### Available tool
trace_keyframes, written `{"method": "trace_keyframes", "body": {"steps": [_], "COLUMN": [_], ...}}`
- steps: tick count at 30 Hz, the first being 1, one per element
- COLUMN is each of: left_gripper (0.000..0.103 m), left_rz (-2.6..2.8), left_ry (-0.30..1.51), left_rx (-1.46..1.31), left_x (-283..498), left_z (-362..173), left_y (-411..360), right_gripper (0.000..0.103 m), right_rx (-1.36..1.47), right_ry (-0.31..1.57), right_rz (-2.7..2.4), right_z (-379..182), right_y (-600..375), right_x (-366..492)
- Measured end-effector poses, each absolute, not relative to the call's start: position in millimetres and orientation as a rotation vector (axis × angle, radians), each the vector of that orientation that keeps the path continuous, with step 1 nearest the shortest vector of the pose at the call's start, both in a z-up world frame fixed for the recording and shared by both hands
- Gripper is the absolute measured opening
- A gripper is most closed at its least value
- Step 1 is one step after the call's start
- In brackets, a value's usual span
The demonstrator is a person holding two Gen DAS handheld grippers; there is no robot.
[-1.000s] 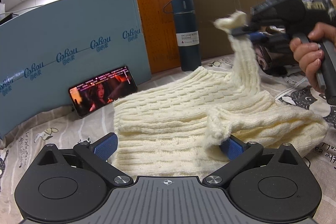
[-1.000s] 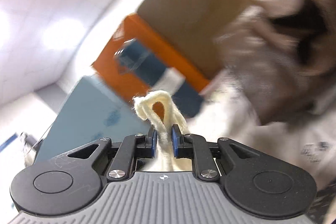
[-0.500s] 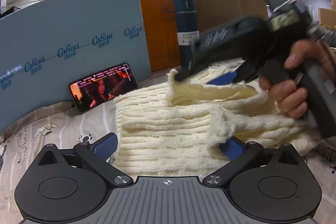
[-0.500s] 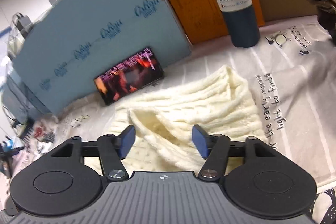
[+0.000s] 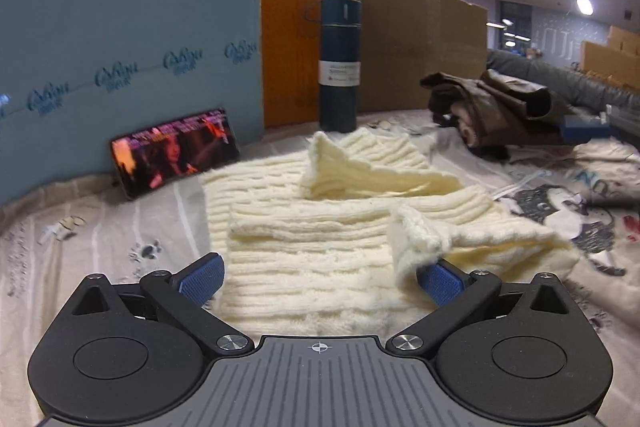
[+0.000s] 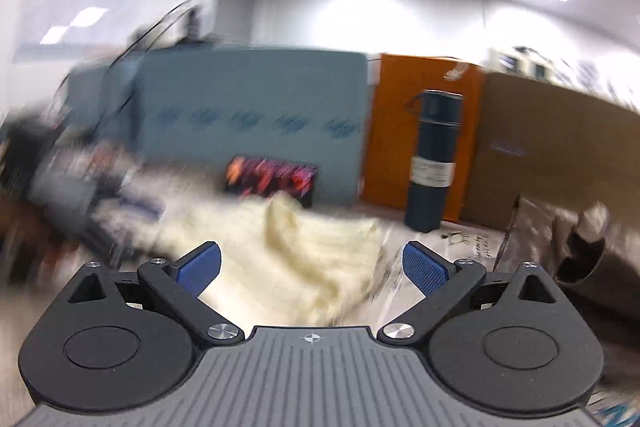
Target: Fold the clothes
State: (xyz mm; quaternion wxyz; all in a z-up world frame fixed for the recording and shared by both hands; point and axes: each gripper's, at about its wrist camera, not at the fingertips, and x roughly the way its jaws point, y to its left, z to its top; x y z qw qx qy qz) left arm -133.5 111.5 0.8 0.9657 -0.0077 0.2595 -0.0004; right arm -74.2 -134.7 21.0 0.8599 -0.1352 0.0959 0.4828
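On the far left stands a blue board (image 5: 132, 67) with a phone (image 5: 176, 151) leaning on it, its screen lit. The phone sits on the desk (image 5: 80, 251), which has a printed cloth over it.

The left hand-held gripper (image 5: 319, 277) is low over the near edge of the desk. Its jaws are wide apart and hold nothing. The cream sweater (image 5: 320, 227) lies flat on the desk right in front of it, and the near edge of the sweater runs in between the two blue pads (image 5: 202, 278). The sweater's long side runs from left to right across the view. One sleeve (image 5: 360, 171) is folded over the top and points to the left, toward the phone. Another folded bit of knit stands up by the right pad and seems to touch it.

Behind the sweater stands an orange board (image 5: 290, 43), and a dark blue bottle (image 5: 339, 67) stands upright in front of it. Next comes a brown board (image 5: 420, 47). To the right a brown jacket (image 5: 500, 111) lies in a heap on the desk, apart from the sweater.

The right hand-held gripper (image 6: 312, 269) is also wide apart and holds nothing. Its view is blurry. The sweater (image 6: 304, 263) lies ahead of it and a little to the left, with the bottle (image 6: 434, 163) farther back on the right.
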Motion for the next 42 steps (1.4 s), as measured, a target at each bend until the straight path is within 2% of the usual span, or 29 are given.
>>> {"method": "trace_keyframes", "body": {"steps": [7,9,15,19,20,22,24,25,26,27,29,32,37,42], "left_gripper": [0.103,0.103,0.103,0.103,0.103,0.102,0.092,0.079,0.055,0.038,0.027,0.022,0.023,0.023], "left_rz": [0.006,-0.026,0.083,0.024,0.009,-0.024,-0.063,-0.085,-0.109,-0.129,-0.161,-0.206,-0.392,-0.379], "left_ry": [0.462,0.44,0.521,0.502,0.482,0.453,0.443,0.442,0.446,0.451,0.449,0.431,0.433,0.366], "left_rx": [0.083,0.217,0.805,0.763,0.761,0.744,0.705,0.681,0.658,0.639,0.61,0.545,0.269,0.058], "left_x": [-154.8,-166.7,-166.9,-157.9,-155.9,-151.8,-148.0,-146.1,-144.3,-143.0,-147.2,-163.6,-200.3,-191.7], "left_z": [12.3,9.9,-31.2,-32.4,-34.0,-36.1,-36.0,-35.3,-35.4,-36.3,-34.8,-24.7,2.0,5.9], "left_y": [108.8,101.1,75.4,87.9,89.3,92.7,96.8,98.9,100.5,101.3,100.9,101.1,128.0,152.9], "right_gripper": [0.098,0.098,0.096,0.094,0.091,0.071,0.056,0.047,0.045,0.042,0.036,0.032,0.032,0.032], "right_rx": [-0.508,-0.551,-0.782,-0.909,-0.932,-0.972,-0.985,-0.991,-0.997,-0.984,-0.886,-0.76,-0.483,-0.155], "right_ry": [0.226,0.214,0.129,0.007,-0.022,-0.074,-0.085,-0.09,-0.095,-0.086,-0.016,0.078,0.278,0.496], "right_rz": [1.033,1.04,1.061,1.051,1.068,1.102,1.138,1.156,1.174,1.193,1.238,1.309,1.525,1.666], "right_z": [-14.0,-19.7,-37.3,-40.9,-41.8,-42.7,-43.3,-43.6,-43.9,-42.2,-30.6,-10.2,18.9,36.1], "right_y": [-130.8,-129.0,-105.4,-86.9,-83.9,-79.0,-75.0,-73.0,-71.0,-69.8,-71.7,-82.0,-95.8,-102.1], "right_x": [-90.4,-91.9,-100.9,-103.2,-103.6,-103.8,-100.4,-98.7,-97.0,-93.7,-83.2,-73.3,-42.7,1.2]}}
